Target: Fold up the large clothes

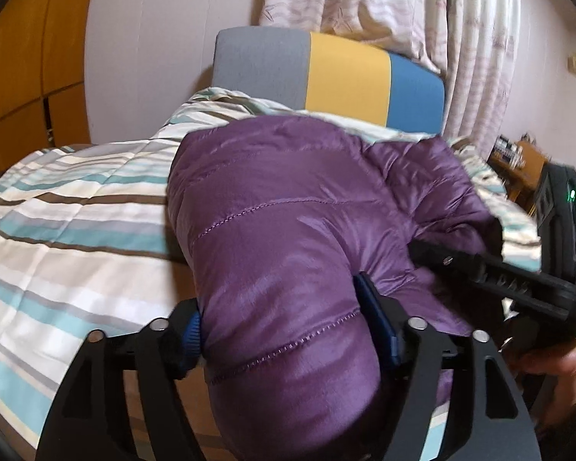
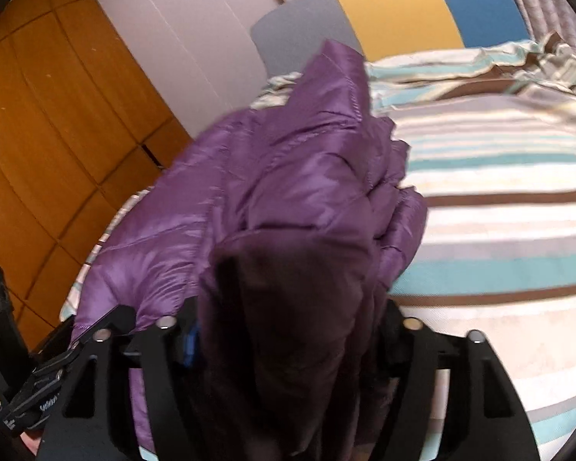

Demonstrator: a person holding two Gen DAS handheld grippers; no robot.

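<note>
**Clerk:** Purple quilted jacket (image 1: pixel 288 211), position?

**Inspector:** It is bunched on the striped bedspread (image 1: pixel 76 211) and runs away from both sets of fingers toward the headboard (image 1: pixel 345 77). Nothing of it lies flat.

**Clerk:** Start at the left.

**Inspector:** Left gripper (image 1: pixel 284 326): a thick padded roll of the jacket fills the whole gap between its fingers. The blue pads (image 1: pixel 191 336) press into it on either side. I record the jaws as closed on the jacket, set wide by its bulk. Bare bedspread lies left of the fingers. The rest of the jacket is heaped ahead of them and off to their right.

**Clerk:** And the right?

**Inspector:** Right gripper (image 2: pixel 288 330): a dark, shadowed fold of the jacket is packed between its fingers, touching both, so that one is gripping the garment too. Beyond the fingertips the jacket rises in a crumpled peak. More of it spills to the left of the fingers, with a wooden wardrobe (image 2: pixel 57 134) further left. To their right is open bedspread, rumpled near the headboard.

**Clerk:** Sleeves, collar, zip?

**Inspector:** I cannot tell them apart, as the fabric is too bunched.
</note>
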